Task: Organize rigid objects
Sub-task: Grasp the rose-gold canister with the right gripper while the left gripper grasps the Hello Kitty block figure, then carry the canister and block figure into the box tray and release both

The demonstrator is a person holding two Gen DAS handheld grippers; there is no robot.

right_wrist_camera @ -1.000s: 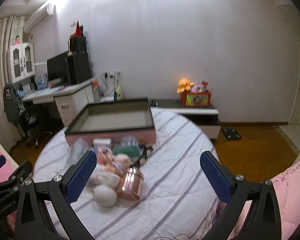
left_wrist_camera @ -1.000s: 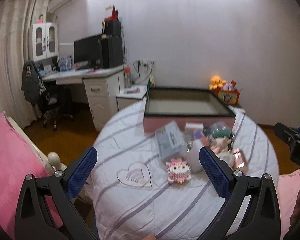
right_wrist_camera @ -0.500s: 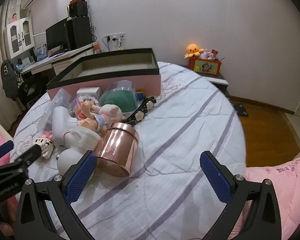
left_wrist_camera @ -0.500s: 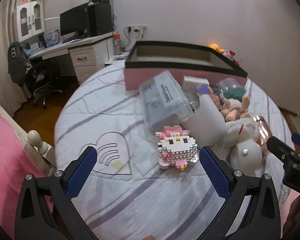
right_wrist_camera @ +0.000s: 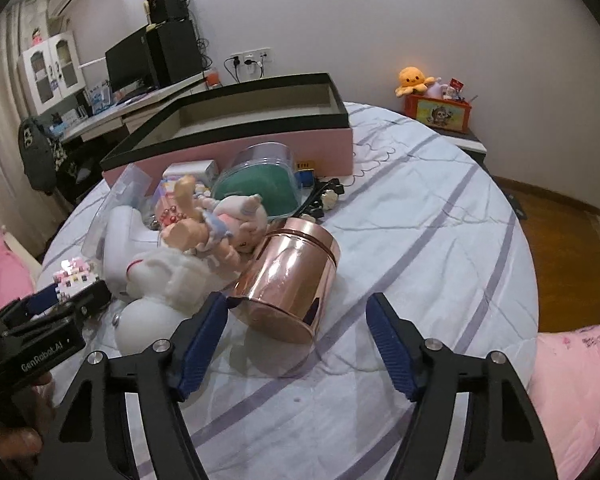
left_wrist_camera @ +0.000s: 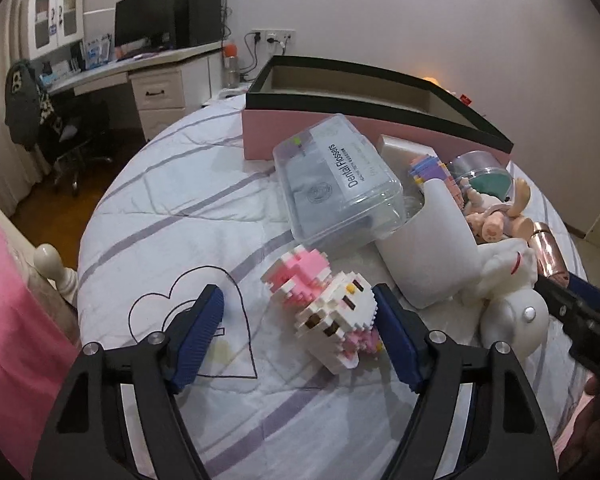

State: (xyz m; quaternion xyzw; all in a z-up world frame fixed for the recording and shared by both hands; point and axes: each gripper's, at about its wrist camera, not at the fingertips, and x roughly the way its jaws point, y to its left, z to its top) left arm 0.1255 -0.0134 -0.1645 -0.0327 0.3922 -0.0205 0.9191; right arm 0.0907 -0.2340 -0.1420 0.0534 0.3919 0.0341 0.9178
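- Bed (left_wrist_camera: 188, 216) with white, purple-striped cover: carries every item; both sets of jaws point down onto it.
- Pink box with black rim (right_wrist_camera: 236, 148), open-topped: beyond both jaws, behind the heap of objects.
- Clear plastic case labelled "Dental Flossers" (left_wrist_camera: 340, 178): ahead of the left jaws, tilted against a white container (left_wrist_camera: 428, 252).
- Copper-coloured canister (right_wrist_camera: 292, 276), lying on its side: its base rim lies just ahead of the right gripper (right_wrist_camera: 296, 344). The left pad is near that rim; the right pad stands apart. The jaws have just been closing, now half-wide, gripping nothing.
- White plush toy (right_wrist_camera: 168, 276) and doll (right_wrist_camera: 216, 224): left of the right jaws, touching the canister.
- Pink-and-white block-built cat figure (left_wrist_camera: 324, 312): between the tips of the left gripper (left_wrist_camera: 298, 312). The right pad touches or nearly touches it; the left pad stands clear. These jaws have just been closing, half-wide, not yet clamped.
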